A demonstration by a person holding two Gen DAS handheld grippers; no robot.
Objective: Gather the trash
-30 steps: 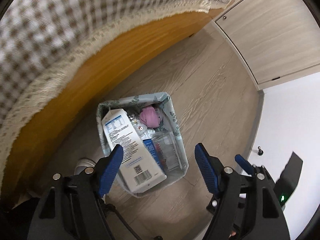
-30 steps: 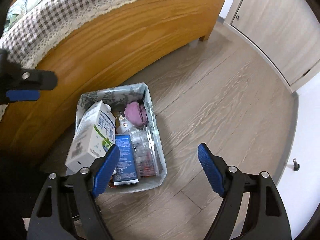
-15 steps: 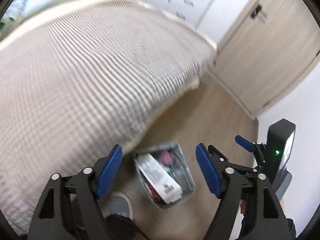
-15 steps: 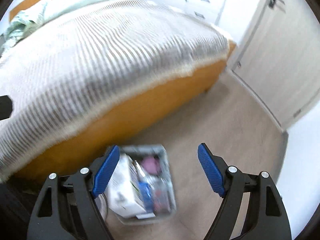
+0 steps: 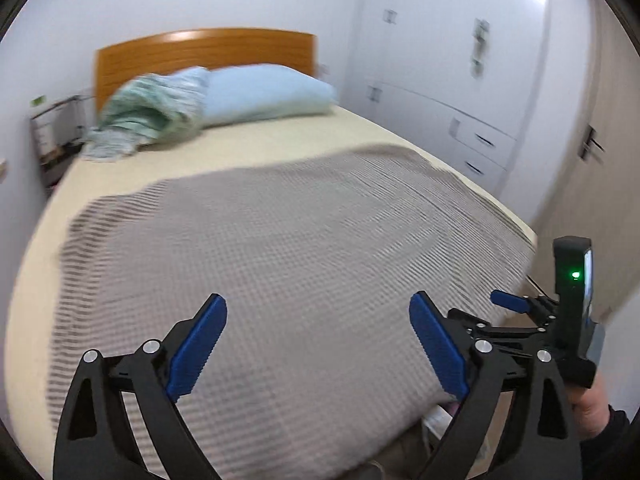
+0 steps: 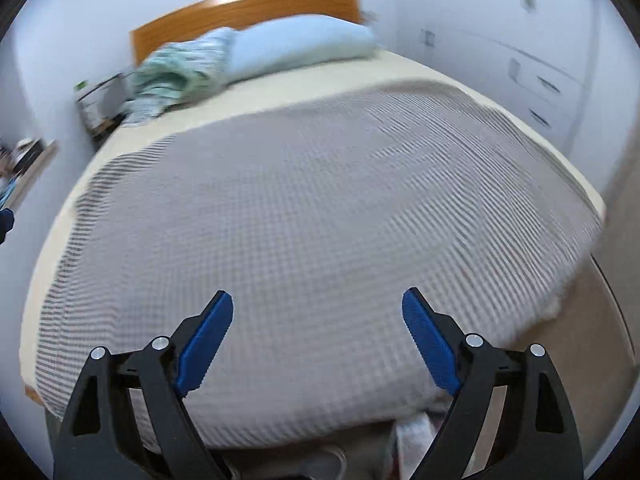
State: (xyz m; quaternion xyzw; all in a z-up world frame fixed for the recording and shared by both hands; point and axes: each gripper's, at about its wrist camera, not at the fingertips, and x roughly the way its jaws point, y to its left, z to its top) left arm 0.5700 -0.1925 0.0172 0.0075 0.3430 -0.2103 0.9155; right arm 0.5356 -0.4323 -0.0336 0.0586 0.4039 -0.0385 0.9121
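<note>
Only a sliver of the trash bin [image 5: 440, 416] shows at the bottom edge of the left wrist view, below the foot of the bed. The right wrist view also catches a pale scrap of the trash bin [image 6: 416, 432] between the finger arms. My left gripper [image 5: 316, 306] hangs over the checked bed cover [image 5: 304, 240], its jaws opening with nothing between them. My right gripper [image 6: 317, 298] does the same over the cover [image 6: 320, 200], also empty. One blue finger [image 5: 506, 301] of the right gripper and the hand [image 5: 592, 404] holding it show at the right.
The bed fills both views, with a blue pillow [image 5: 264, 96], a crumpled green blanket [image 5: 148, 120] and a wooden headboard [image 5: 200, 52] at the far end. White wardrobe doors and drawers [image 5: 460, 100] line the right wall. A bedside stand [image 5: 52, 132] is far left. Floor [image 6: 580, 340] runs right of the bed.
Both views have swung up from the full bin on the floor to the top of the bed. The bin has slipped to the bottom edge. Both pairs of jaws stand a little wider.
</note>
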